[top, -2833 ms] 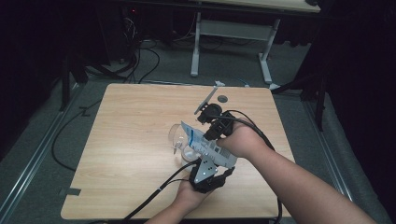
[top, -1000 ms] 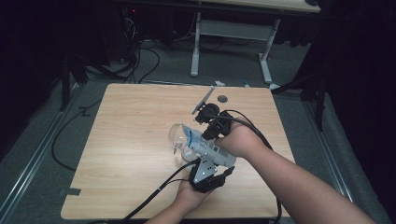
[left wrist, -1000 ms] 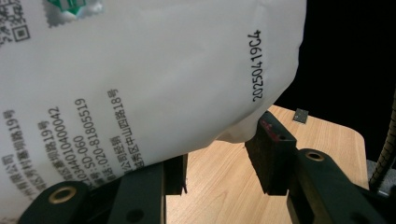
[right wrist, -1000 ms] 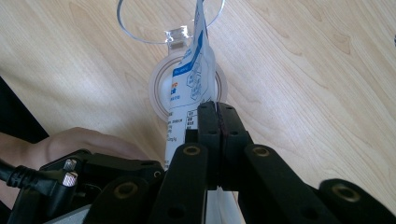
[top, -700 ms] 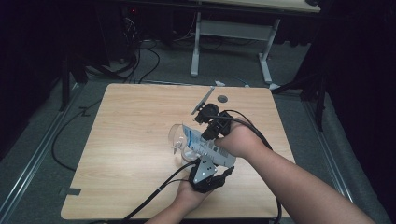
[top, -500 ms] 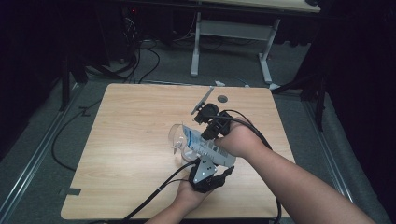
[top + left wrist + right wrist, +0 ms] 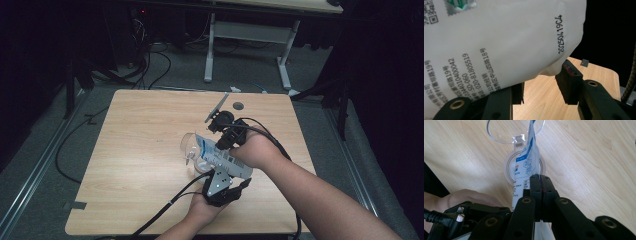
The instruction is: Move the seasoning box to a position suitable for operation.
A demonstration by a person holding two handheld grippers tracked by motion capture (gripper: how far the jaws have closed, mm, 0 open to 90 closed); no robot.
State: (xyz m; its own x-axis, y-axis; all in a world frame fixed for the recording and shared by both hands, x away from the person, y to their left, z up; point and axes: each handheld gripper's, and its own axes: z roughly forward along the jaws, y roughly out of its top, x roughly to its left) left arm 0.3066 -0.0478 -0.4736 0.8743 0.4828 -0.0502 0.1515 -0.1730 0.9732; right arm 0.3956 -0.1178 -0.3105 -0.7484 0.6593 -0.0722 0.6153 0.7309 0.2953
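While the right gripper (image 7: 540, 182) pinches the top edge of the white printed plastic pouch (image 7: 499, 42) with its jaws pressed together, the left gripper (image 7: 540, 87) clamps the pouch's lower end. Beneath the pouch, just ahead of the right gripper, lies a clear round plastic container (image 7: 510, 173) with its hinged lid (image 7: 499, 135) open on the wooden table (image 7: 140, 130). Beyond the grippers, a small dark disc (image 7: 238, 106) sits near the table's far edge.

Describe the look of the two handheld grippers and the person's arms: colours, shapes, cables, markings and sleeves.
Both grippers are black. The left gripper has blocky jaws with round bolt holes, and one pad has reddish flecks near its tip. It carries a grey three-cornered plate and trails a black cable. The right gripper has flat black arms with round rivets and small silver screws at its side. Both forearms are bare, with no sleeves.
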